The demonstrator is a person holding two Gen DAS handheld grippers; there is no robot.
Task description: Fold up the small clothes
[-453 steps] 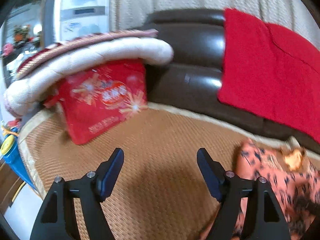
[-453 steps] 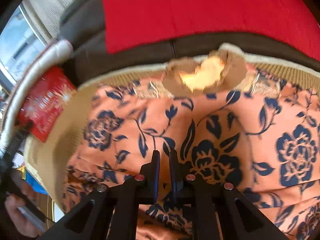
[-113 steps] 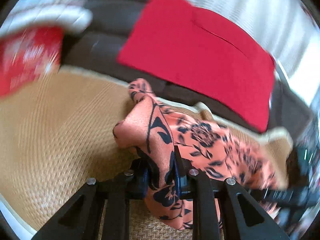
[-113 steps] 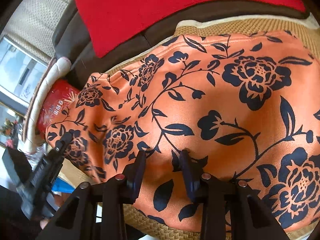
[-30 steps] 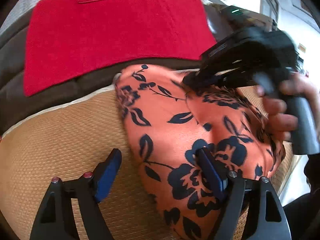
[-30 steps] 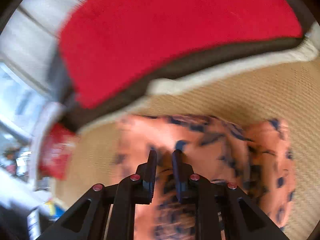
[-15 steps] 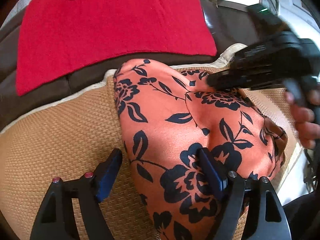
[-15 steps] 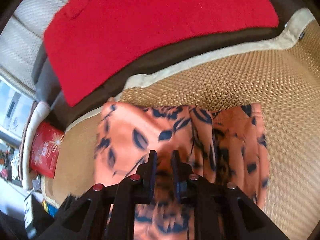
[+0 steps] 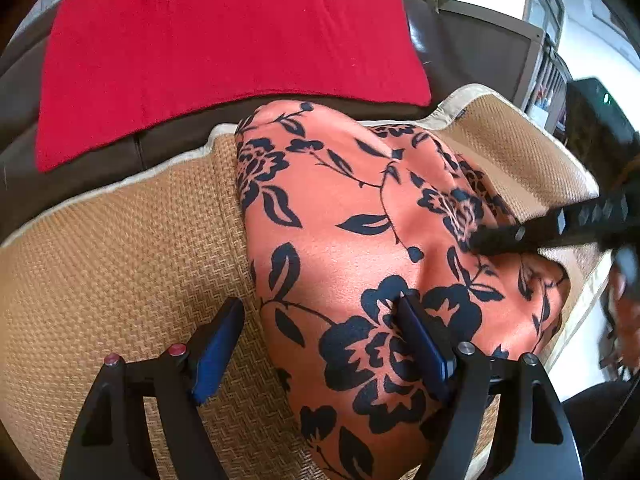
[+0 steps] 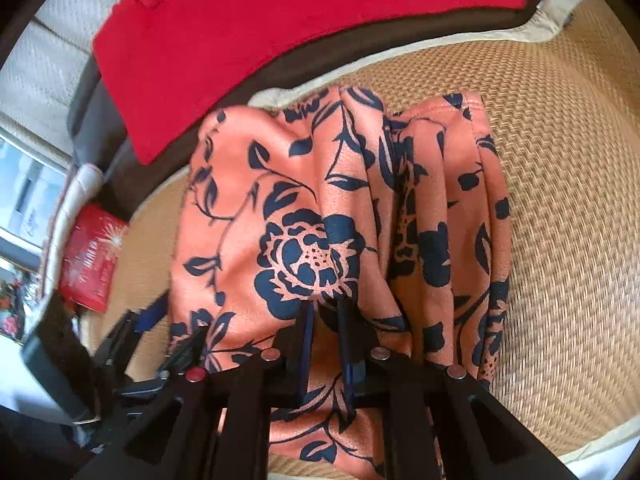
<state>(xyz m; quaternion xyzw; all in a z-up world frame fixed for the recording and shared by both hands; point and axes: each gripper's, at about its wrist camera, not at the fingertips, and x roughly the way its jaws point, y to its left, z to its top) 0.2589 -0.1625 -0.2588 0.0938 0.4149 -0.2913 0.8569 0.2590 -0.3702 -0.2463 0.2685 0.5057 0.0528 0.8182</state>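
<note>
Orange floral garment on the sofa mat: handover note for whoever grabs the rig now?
Left gripper: open, straddling the near-left edge of the orange floral garment, gripping nothing.
Right gripper: shut on a pinch of the garment's top layer.
Garment lies on the woven mat, in front of the red cloth. Already folded over into layers, bunched pleats on its right side.
Left: release, smooth the pleats, finish folding.

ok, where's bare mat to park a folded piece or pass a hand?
Bare woven mat lies left of the floral garment, out to the cream trim; another patch lies to its right. Crowded at the garment: the left tool straddles its edge, the right tool pinches it.
</note>
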